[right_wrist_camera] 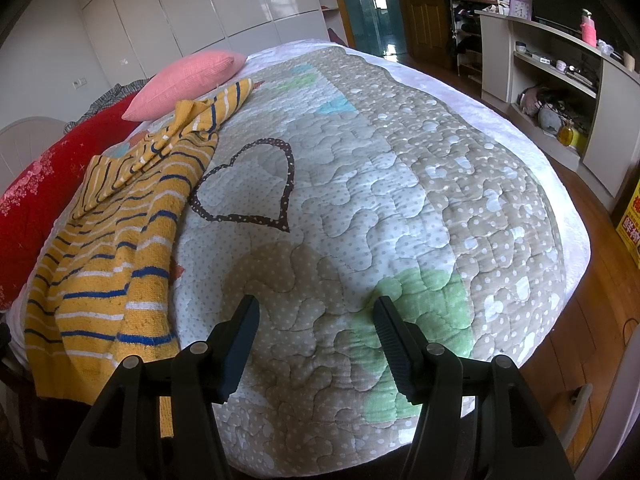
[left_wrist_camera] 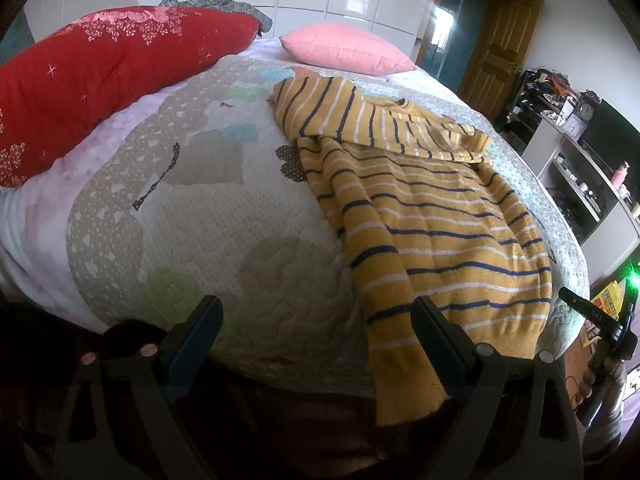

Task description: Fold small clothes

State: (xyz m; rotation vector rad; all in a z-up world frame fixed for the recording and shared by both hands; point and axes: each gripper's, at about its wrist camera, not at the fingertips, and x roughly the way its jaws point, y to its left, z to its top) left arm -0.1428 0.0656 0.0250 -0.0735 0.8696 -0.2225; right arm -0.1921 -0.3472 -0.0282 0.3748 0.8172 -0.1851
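Note:
A small yellow sweater with navy and white stripes (left_wrist_camera: pixel 420 216) lies on the quilted bed cover (left_wrist_camera: pixel 192 216), partly folded, with one sleeve laid across its chest and its hem hanging over the near edge. It also shows in the right wrist view (right_wrist_camera: pixel 116 240) at the left. My left gripper (left_wrist_camera: pixel 320 320) is open and empty above the near edge, its right finger just beside the hem. My right gripper (right_wrist_camera: pixel 316 320) is open and empty over bare quilt (right_wrist_camera: pixel 360 184), to the right of the sweater.
A red quilt (left_wrist_camera: pixel 100 76) and a pink pillow (left_wrist_camera: pixel 348 48) lie at the head of the bed. White shelving (right_wrist_camera: pixel 560 76) with clutter stands right of the bed, over wood floor (right_wrist_camera: pixel 600 320). The other gripper (left_wrist_camera: pixel 600 320) shows at the right edge.

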